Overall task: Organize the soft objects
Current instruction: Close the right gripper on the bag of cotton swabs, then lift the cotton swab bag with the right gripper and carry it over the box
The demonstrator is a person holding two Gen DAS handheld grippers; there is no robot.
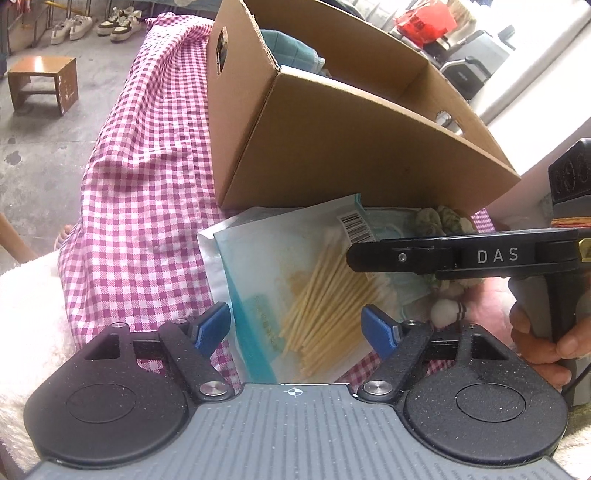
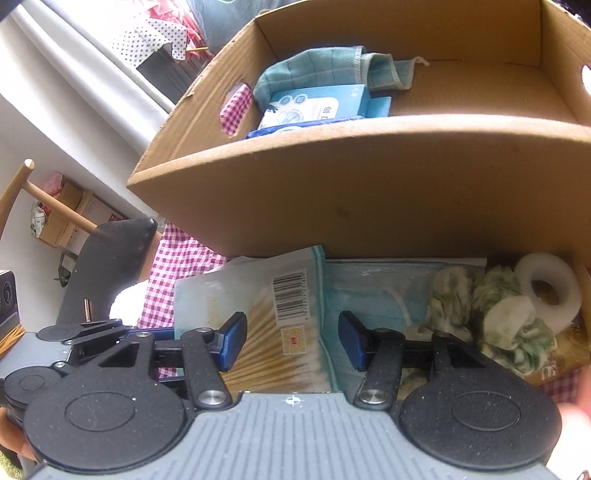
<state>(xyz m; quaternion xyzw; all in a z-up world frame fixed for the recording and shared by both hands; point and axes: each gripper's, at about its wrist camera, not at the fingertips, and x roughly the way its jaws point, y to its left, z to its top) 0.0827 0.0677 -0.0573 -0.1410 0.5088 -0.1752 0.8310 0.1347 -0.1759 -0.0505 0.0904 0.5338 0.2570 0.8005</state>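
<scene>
A clear bag of cotton swabs (image 1: 314, 295) (image 2: 266, 314) lies on the checked cloth in front of the cardboard box (image 1: 351, 147) (image 2: 369, 184). My left gripper (image 1: 295, 328) hangs over the bag's near end, open, its blue pads on either side of it. My right gripper (image 2: 291, 339) (image 1: 354, 254) comes in from the right, open, over the bag's edge and a packet of blue face masks (image 2: 369, 291). A green-and-white scrunchie (image 2: 491, 317) (image 1: 439, 218) and a white tape roll (image 2: 550, 291) lie to the right. Inside the box are a teal cloth (image 2: 314, 70) and a wipes pack (image 2: 314, 107).
The pink checked cloth (image 1: 147, 184) covers the table, and a white fluffy towel (image 1: 29, 314) lies at its near left. A small wooden stool (image 1: 44, 85) and shoes (image 1: 96, 22) are on the floor beyond. A dark chair back (image 2: 107, 266) stands left of the box.
</scene>
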